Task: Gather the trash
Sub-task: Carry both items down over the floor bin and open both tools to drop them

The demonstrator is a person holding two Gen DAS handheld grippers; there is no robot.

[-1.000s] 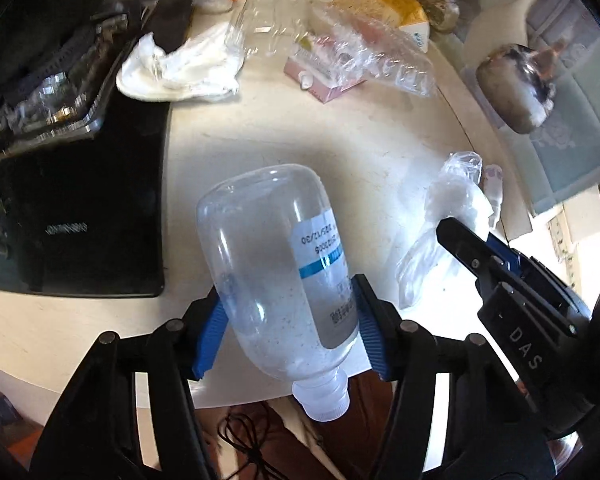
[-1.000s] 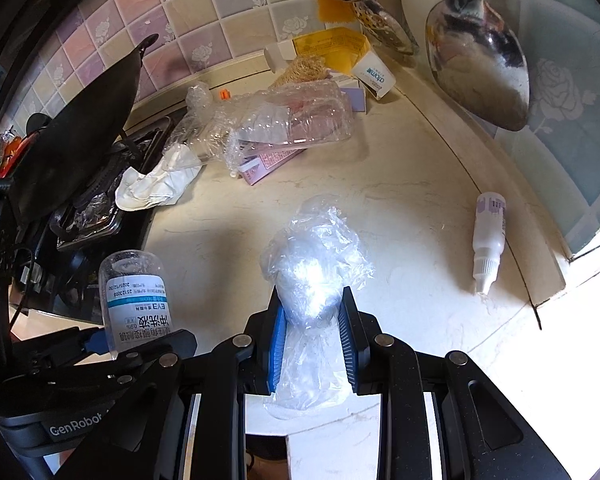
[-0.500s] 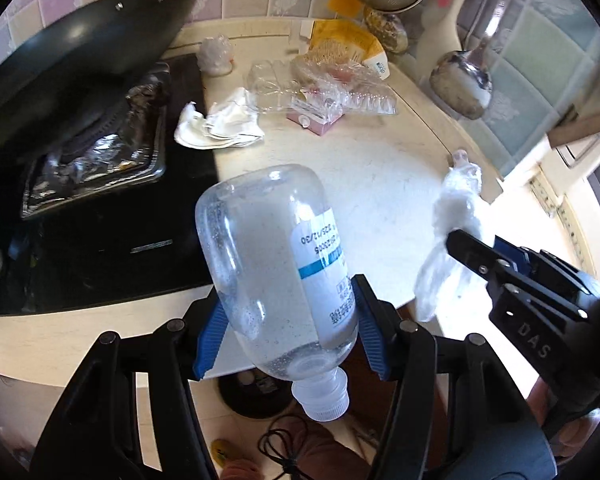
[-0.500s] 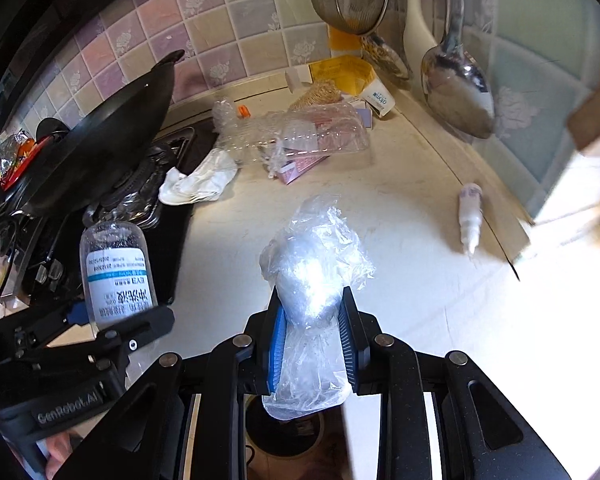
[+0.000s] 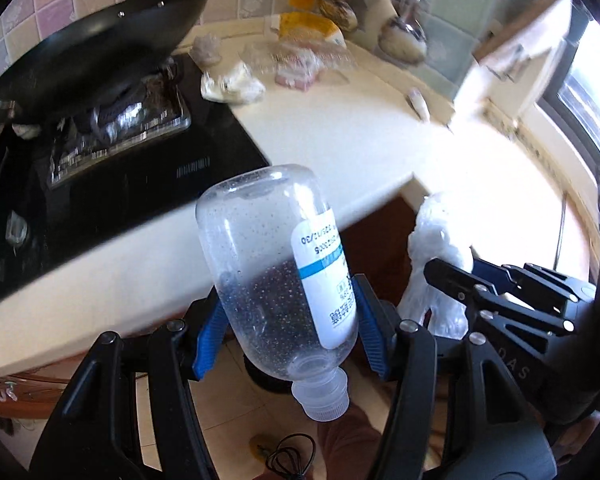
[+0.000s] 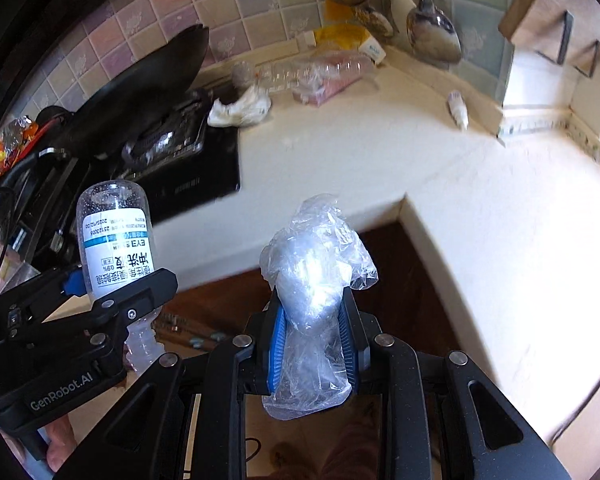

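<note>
Left tool (image 5: 290,328) grips clear plastic bottle (image 5: 276,264) — inverted, white-blue label, droplets inside. Right tool (image 6: 314,344) clamps crumpled clear plastic wrap (image 6: 314,280) — both held beyond the bench (image 6: 380,152) edge.

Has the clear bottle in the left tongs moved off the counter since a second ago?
Yes. The bottle has pulled back from over the counter past its front edge, with floor now showing under its cap.

A pale L-shaped surface (image 6: 340,152) bears a black cooktop (image 6: 188,184) at nine o'clock, a crumpled white tissue (image 6: 240,110) at eleven, and a small dropper bottle (image 6: 458,110) at two
</note>
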